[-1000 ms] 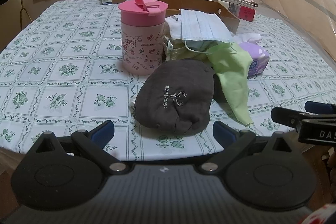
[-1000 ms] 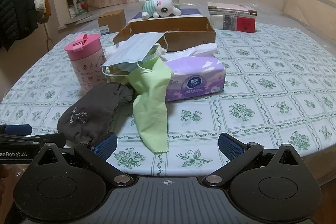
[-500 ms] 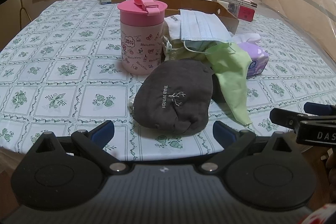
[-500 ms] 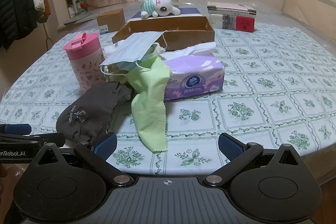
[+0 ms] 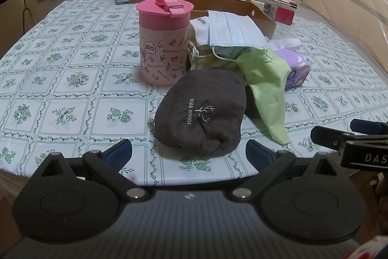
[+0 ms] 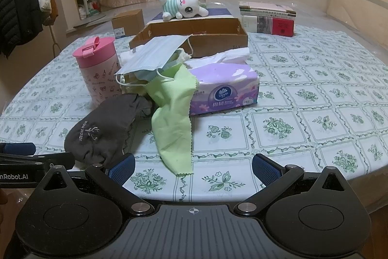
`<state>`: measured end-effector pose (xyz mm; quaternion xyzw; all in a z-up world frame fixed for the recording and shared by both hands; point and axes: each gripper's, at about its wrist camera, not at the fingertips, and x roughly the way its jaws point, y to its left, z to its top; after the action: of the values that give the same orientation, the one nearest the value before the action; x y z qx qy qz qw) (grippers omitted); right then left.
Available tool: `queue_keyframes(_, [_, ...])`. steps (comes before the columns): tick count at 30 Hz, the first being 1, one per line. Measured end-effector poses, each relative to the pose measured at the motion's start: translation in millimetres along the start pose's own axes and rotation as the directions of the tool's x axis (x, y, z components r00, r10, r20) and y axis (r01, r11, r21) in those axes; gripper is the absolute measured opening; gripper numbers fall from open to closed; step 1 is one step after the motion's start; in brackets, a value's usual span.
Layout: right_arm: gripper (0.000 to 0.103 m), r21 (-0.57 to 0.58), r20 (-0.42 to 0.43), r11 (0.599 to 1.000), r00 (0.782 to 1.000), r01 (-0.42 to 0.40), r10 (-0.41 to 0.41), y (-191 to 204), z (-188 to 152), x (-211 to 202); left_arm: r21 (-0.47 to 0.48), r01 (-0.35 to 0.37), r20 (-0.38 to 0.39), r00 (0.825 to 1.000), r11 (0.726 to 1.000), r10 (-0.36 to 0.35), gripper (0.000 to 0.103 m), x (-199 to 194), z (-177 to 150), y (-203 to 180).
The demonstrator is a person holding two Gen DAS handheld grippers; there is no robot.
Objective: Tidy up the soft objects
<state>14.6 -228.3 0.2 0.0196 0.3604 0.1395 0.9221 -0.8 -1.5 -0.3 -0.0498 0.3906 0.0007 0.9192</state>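
My left gripper (image 5: 189,149) and right gripper (image 6: 192,168) hover with jaws released before the grey pouch (image 5: 202,113) and green cloth (image 6: 174,118) on the desk (image 6: 315,118).

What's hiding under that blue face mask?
Under the mask lie white and yellowish fabric and the top of the green cloth. What lies deeper in the pile is covered.

Each gripper, the left gripper (image 5: 189,151) and the right gripper (image 6: 192,166), is matte black with a ribbed grey base. Blue textured fingertips (image 6: 121,168) sit on angled arms fastened by silver screws. White lettering marks the side.
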Motion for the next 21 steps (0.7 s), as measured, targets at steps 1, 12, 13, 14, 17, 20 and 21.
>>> queue_keyframes(1, [0.102,0.0,0.0,1.0,1.0,0.0,0.0,-0.3,-0.3,0.1,0.0,0.0,0.0,1.0,1.0,0.0,0.099,0.1,0.0,0.1])
queue_keyframes(12, [0.102,0.0,-0.004,1.0,1.0,0.001,-0.001,-0.8,-1.5,1.9,0.0,0.001,0.0,1.0,1.0,-0.001,0.099,0.1,-0.2,0.3])
queue_keyframes(13, [0.102,0.0,-0.004,1.0,1.0,0.001,-0.001,-0.7,-1.4,2.0,0.0,0.0,0.0,1.0,1.0,0.0,0.099,0.1,-0.2,0.3])
queue_keyframes(14, [0.102,0.0,-0.003,1.0,1.0,0.001,-0.001,-0.7,-1.3,2.0,0.0,0.001,0.0,1.0,1.0,-0.001,0.099,0.1,-0.1,0.4])
queue_keyframes(17, [0.102,0.0,-0.004,1.0,1.0,0.001,-0.001,-0.9,-1.2,2.0,0.0,0.001,-0.001,1.0,1.0,-0.001,0.099,0.2,-0.1,0.5])
queue_keyframes(20, [0.102,0.001,-0.006,1.0,1.0,0.002,-0.002,-0.6,-1.3,2.6,-0.001,0.002,-0.002,1.0,1.0,-0.002,0.099,1.3,-1.5,0.7])
queue_keyframes(21, [0.102,0.002,-0.007,1.0,1.0,0.002,-0.002,-0.9,-1.1,3.2,-0.002,0.002,-0.002,1.0,1.0,-0.002,0.099,1.3,-1.6,0.7])
